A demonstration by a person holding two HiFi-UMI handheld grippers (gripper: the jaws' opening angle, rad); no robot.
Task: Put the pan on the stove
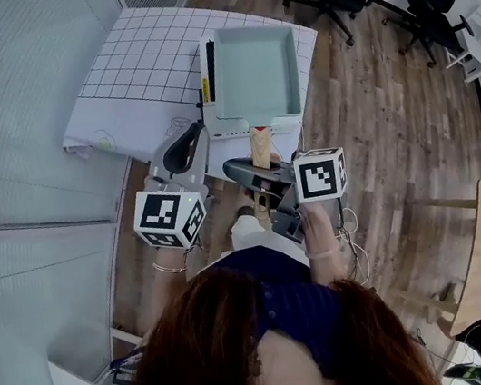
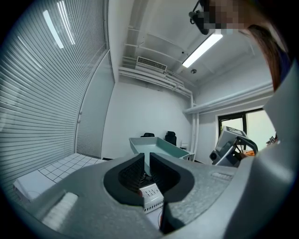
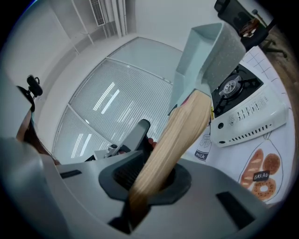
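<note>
The right hand-held gripper (image 3: 149, 179) clamped the wooden handle (image 3: 177, 140) of the pan (image 1: 256, 69), which was held over the stove (image 1: 234, 129) and apparently not yet set down or released, while the left hand-held gripper (image 2: 146, 170) stood barely parted and empty.

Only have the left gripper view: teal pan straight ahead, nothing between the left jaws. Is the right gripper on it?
Observer: Yes. The right gripper is shut on the wooden handle of the pan.
Operator: Pan down on the stove yet?
Observer: Seems not. In the right gripper view the burner shows uncovered below the pan's raised base, so the pan looks held above the stove.
Operator: Lined up at least?
Observer: In the head view the pan overlaps nearly all of the stove top. Only the stove's white front edge shows.
</note>
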